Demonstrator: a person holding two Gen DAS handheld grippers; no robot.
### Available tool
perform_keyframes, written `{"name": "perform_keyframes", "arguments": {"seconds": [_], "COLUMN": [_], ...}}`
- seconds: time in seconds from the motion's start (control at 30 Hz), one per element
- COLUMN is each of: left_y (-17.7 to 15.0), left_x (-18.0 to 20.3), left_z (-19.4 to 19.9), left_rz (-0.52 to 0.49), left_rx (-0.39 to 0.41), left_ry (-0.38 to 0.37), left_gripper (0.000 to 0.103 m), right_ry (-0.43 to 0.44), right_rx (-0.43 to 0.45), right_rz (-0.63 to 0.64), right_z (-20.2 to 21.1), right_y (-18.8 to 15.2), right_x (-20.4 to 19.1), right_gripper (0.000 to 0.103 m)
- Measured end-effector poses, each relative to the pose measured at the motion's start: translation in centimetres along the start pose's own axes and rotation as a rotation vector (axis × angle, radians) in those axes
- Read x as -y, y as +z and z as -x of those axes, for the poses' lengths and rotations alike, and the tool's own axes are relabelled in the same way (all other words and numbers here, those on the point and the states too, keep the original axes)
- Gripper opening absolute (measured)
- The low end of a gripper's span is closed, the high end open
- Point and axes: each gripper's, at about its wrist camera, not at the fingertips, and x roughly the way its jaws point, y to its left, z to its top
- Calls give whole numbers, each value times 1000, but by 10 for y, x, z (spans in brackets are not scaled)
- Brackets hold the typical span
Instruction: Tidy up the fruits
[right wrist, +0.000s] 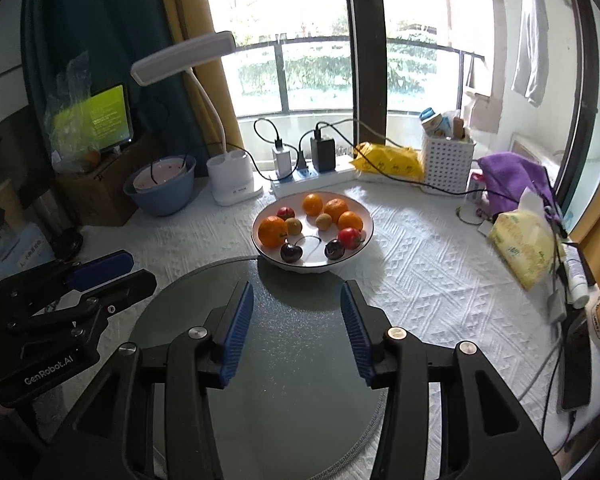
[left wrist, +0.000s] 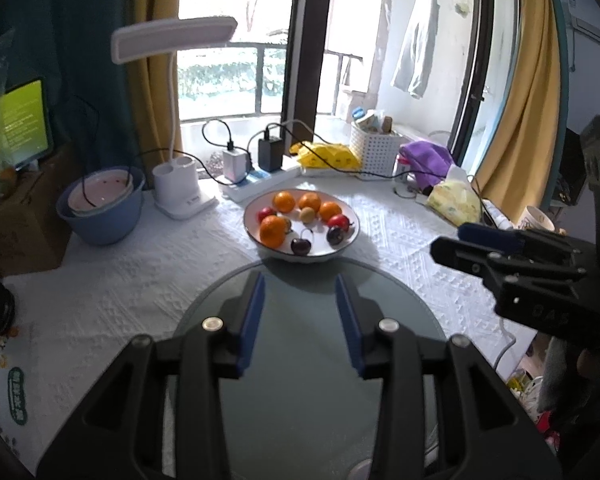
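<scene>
- The white bowl of fruit sits on the worktop straight ahead of both tongs, just past the round glass plate.
- Left tongs and right tongs both gape, empty (neither touches fruit).
- Neither looks clearly nearer; round fruit offers no long axis.
</scene>
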Motion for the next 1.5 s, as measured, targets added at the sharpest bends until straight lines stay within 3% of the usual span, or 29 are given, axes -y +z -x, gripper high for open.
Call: {"name": "perform_keyframes", "arguments": {"seconds": [0.27, 0.33, 0.4, 0.43, 1.1, 1.23, 1.5], "left_y": [4, 5, 6, 7, 16, 15, 13], "left_x": [2, 2, 2, 3, 21, 30, 30], "left_z": [33, 43, 52, 60, 146, 169, 194], "left_rz": [0, 1, 3, 4, -37, -61, -39], "left_rx": [63, 86, 109, 127, 331, 425, 470], "left_ry": [16, 22, 27, 19, 53, 150, 167], "left_gripper": [43, 55, 86, 87, 88, 88, 90], "right_ry": [-20, -28, -39, -44, -94, -104, -108], "right_rx": [75, 90, 111, 124, 298, 327, 397], "right_rz": [19, 29, 39, 40, 100, 116, 97], "right_z": [38, 47, 58, 65, 163, 180, 211], "right_y": [5, 6, 9, 10, 13, 14, 6], "right_x": [-8, -10, -13, -14, -35, -41, -42], "right_gripper": [48, 48, 48, 48, 49, 77, 78]}}
